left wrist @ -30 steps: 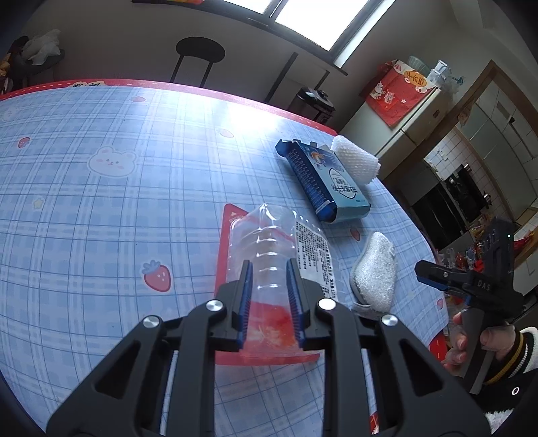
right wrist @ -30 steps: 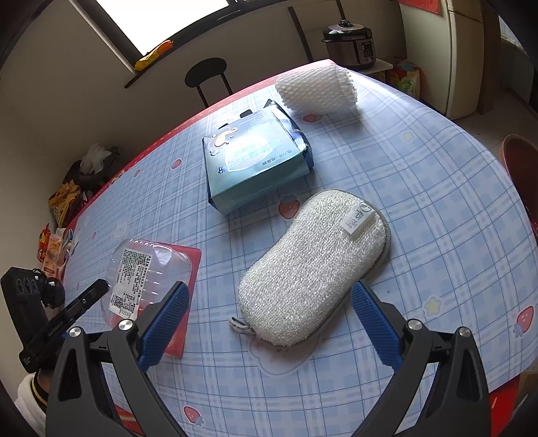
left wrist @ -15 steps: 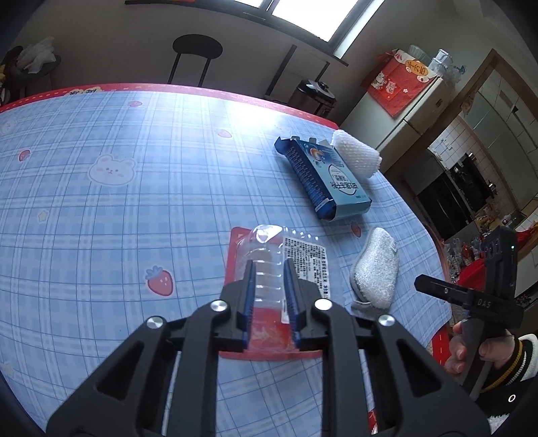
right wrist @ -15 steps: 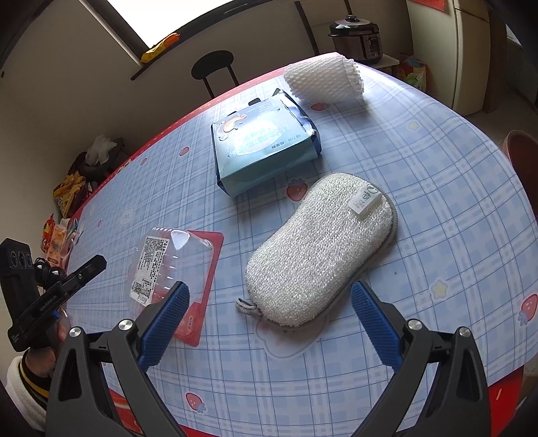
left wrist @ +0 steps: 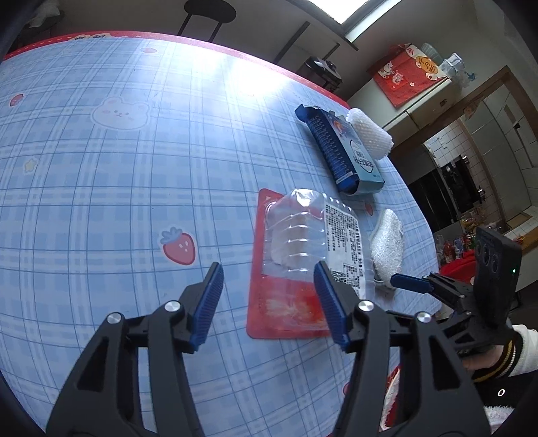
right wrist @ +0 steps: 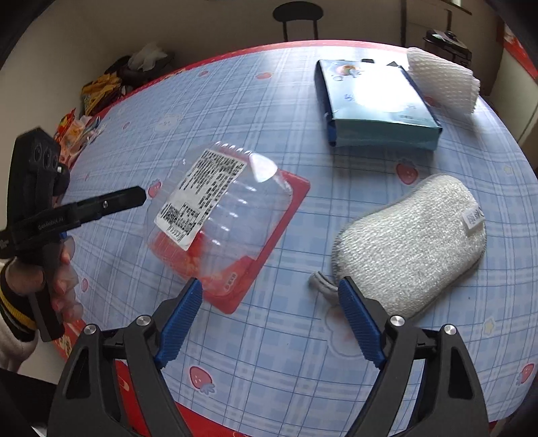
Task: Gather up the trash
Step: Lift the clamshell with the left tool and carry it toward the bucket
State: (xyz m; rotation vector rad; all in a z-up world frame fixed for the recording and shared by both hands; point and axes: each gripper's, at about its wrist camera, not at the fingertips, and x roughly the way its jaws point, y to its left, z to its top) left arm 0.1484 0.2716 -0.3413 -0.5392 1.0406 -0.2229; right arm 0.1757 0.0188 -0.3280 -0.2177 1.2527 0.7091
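Observation:
A clear plastic blister pack on a red card with a white label lies flat on the blue checked tablecloth; it also shows in the right wrist view. My left gripper is open and empty, just short of the pack's near end. My right gripper is open and empty, between the pack and a grey sponge pad. A blue box and a white foam net sleeve lie farther back. The left gripper shows from the side in the right wrist view.
The table's red edge runs close under my right gripper. A black stool stands beyond the far edge. Snack bags lie off the table at the left. A rice cooker stands behind.
My left gripper was shut on the blister pack and held it up; it has opened and the pack lies flat on the table. My right gripper swung left toward the pack.

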